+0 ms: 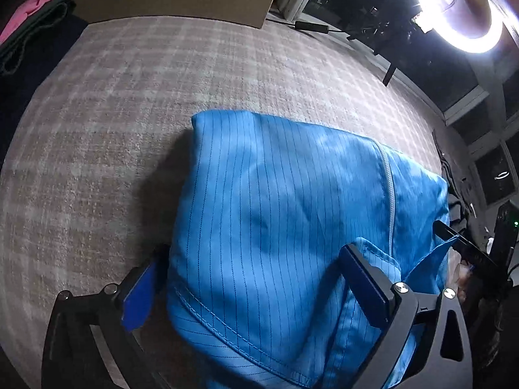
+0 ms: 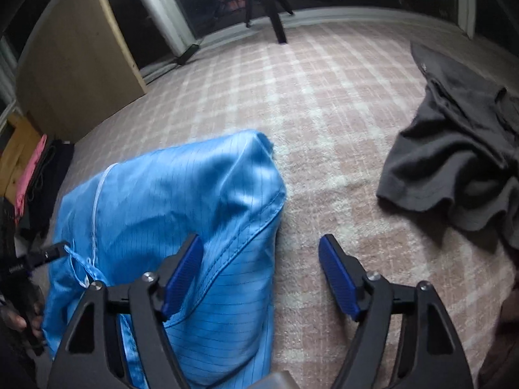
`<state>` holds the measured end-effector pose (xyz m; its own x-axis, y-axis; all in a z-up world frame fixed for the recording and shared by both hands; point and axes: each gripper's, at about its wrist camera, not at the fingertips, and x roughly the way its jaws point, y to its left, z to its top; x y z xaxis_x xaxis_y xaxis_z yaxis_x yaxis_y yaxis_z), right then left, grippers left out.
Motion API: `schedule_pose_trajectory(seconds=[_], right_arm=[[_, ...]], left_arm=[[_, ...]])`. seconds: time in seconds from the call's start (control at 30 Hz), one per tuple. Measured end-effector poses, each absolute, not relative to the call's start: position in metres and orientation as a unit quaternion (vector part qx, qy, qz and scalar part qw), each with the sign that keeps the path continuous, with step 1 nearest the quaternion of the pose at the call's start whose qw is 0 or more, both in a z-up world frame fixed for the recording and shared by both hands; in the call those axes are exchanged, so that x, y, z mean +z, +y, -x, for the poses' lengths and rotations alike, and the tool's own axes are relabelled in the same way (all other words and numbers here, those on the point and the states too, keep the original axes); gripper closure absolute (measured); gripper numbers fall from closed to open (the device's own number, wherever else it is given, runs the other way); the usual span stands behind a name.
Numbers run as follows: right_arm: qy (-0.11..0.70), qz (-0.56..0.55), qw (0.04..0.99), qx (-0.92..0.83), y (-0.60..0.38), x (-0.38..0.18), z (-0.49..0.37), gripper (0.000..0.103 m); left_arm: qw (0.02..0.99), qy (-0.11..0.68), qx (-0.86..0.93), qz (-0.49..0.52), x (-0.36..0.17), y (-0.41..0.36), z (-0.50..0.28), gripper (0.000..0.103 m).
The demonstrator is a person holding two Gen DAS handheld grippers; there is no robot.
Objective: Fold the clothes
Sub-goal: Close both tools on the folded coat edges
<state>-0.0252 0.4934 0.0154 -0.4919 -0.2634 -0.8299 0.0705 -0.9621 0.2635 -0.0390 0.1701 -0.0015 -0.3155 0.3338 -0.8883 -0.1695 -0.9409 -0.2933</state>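
A blue pinstriped garment (image 1: 275,210) with a white zipper lies folded into a thick bundle on the plaid carpet (image 1: 146,97). My left gripper (image 1: 251,288) is open wide over its near end. One blue pad (image 1: 138,295) sits at the cloth's left edge and the other pad (image 1: 363,282) rests on top of a fold. In the right wrist view the same garment (image 2: 162,201) fills the lower left. My right gripper (image 2: 259,275) is open at its right edge, with the left pad (image 2: 183,272) over the cloth and the right pad (image 2: 337,280) over bare carpet.
A crumpled dark grey garment (image 2: 454,162) lies on the carpet to the right. Pink and dark clothes (image 1: 32,13) are stacked at the far left beside a wooden panel (image 2: 74,64). A bright ring light (image 1: 467,9) and tripod legs (image 2: 275,22) stand by the windows.
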Motion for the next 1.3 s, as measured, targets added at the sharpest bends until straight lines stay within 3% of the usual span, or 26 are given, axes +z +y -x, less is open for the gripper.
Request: schedule_pose_trajectory(seconds=[0.17, 0.7, 0.73, 0.8, 0.87, 0.93, 0.97, 1.07, 1.2, 1.3], right_arm=[[-0.071, -0.488, 0.113, -0.862, 0.487, 0.014, 0.023, 0.021], [0.036, -0.45, 0.123, -0.884, 0.467, 0.007, 0.004, 0.022], [0.035, -0.449, 0.122, -0.885, 0.467, 0.008, 0.004, 0.024], [0.037, -0.439, 0.143, -0.886, 0.462, 0.01, 0.0, 0.054], [0.053, -0.441, 0.153, -0.883, 0.453, 0.011, -0.001, 0.059], [0.041, -0.447, 0.162, -0.879, 0.454, 0.011, 0.001, 0.065], [0.027, -0.451, 0.17, -0.876, 0.457, 0.012, 0.003, 0.072], [-0.031, -0.463, 0.199, -0.863, 0.465, 0.011, 0.01, 0.089], [-0.094, -0.474, 0.23, -0.845, 0.474, 0.007, 0.014, 0.092], [-0.097, -0.479, 0.243, -0.838, 0.476, 0.003, 0.014, 0.086]], left_arm=[[0.153, -0.03, 0.818, 0.553, -0.003, 0.188, 0.039, 0.001], [0.149, 0.01, 0.829, 0.539, -0.005, 0.205, 0.021, 0.005], [0.148, 0.01, 0.83, 0.538, -0.005, 0.205, 0.022, 0.009], [0.146, 0.016, 0.832, 0.535, -0.003, 0.206, 0.022, 0.02], [0.146, 0.022, 0.834, 0.531, -0.001, 0.206, 0.022, 0.039], [0.153, 0.02, 0.832, 0.532, 0.0, 0.208, 0.026, 0.052], [0.155, 0.015, 0.831, 0.534, 0.001, 0.209, 0.028, 0.06], [0.161, -0.007, 0.827, 0.539, 0.004, 0.205, 0.029, 0.073], [0.172, -0.035, 0.822, 0.542, 0.006, 0.196, 0.025, 0.078], [0.171, -0.047, 0.822, 0.541, 0.004, 0.193, 0.023, 0.077]])
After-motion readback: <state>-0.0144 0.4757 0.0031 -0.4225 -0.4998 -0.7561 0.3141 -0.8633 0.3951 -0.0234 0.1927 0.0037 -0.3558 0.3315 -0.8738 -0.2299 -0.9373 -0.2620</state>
